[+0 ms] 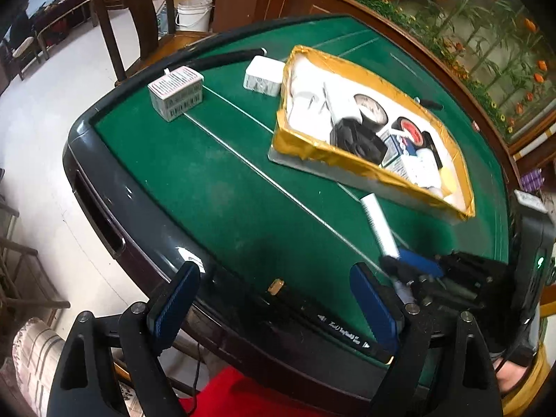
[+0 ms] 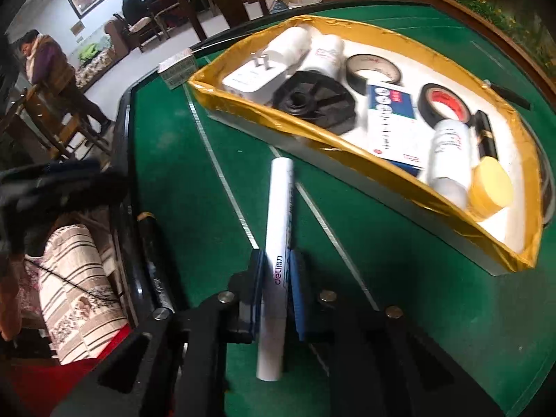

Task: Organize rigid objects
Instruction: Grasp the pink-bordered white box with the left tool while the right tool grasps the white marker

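My right gripper [image 2: 276,278] is shut on a white marker [image 2: 278,229] and holds it above the green table, pointing at the yellow-taped tray [image 2: 312,135]. The marker [image 1: 378,226] and right gripper [image 1: 417,266] also show in the left wrist view, just in front of the tray [image 1: 351,160]. The tray holds tape rolls, a white plug, bottles, a black disc and a blue-white box. My left gripper [image 1: 274,305] is open and empty over the table's near rim. A barcoded box [image 1: 175,92] and a white box [image 1: 262,76] stand on the felt left of the tray.
A black pen [image 1: 344,330] lies on the table's dark rim [image 1: 139,243] between my left fingers; it also shows in the right wrist view [image 2: 154,264]. Another black pen [image 2: 510,95] lies beyond the tray. Chairs and people are off to the left.
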{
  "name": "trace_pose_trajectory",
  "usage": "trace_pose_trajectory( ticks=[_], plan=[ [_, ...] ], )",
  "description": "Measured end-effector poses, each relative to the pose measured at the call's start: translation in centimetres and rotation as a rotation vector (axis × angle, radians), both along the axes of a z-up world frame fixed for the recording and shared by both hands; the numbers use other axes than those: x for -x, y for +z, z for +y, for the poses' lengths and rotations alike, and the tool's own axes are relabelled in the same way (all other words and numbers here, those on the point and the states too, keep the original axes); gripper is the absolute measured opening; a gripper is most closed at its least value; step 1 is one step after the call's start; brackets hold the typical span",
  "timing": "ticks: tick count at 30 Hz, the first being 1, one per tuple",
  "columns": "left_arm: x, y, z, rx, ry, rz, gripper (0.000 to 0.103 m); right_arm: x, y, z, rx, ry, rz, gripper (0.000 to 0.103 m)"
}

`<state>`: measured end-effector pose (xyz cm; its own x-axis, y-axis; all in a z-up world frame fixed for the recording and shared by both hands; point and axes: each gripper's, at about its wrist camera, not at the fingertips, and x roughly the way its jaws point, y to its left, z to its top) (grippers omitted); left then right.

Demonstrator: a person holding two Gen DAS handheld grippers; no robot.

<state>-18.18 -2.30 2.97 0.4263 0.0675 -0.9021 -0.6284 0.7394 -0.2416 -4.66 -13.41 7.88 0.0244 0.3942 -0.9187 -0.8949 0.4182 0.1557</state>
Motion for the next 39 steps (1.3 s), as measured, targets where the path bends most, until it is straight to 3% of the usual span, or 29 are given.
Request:
trace_pose_trajectory(
  ticks=[5,12,18,24,25,26,27,39],
  plan=[
    [-0.5,0.7,2.8,-0.042,0.027,-0.001,0.091,-1.5,0.0,-1.8,0.005,-0.075,0.016,0.014],
    [-2.3,0.7,11.6,-0.130,0.110,0.043,0.091,-2.5,0.1,-4.2,0.001,-0.148,0.049,0.014],
    [-5.2,-0.5,15.7,-0.156,0.044,0.068,0.091,-2.9,0.1,-4.4,0.020,-0.174,0.065,0.014],
    [-7.5,-2.5,16.6,-0.192,-0.055,0.117,0.091,-3.3,0.3,-3.9,0.047,-0.201,0.075,0.014],
    [-7.7,-2.8,16.7,-0.195,-0.065,0.119,0.087,-3.4,0.4,-3.9,0.052,-0.204,0.076,0.014],
    [-7.8,-3.0,16.7,-0.196,-0.074,0.114,0.079,-3.4,0.4,-3.8,0.057,-0.207,0.076,0.014],
    [-8.0,-3.1,16.7,-0.195,-0.084,0.112,0.053,-3.4,0.4,-3.7,0.060,-0.208,0.076,0.014],
    [-7.1,-3.1,13.2,-0.145,-0.084,0.047,0.054,-3.2,0.5,-1.8,0.097,-0.178,0.032,0.019]
  ],
)
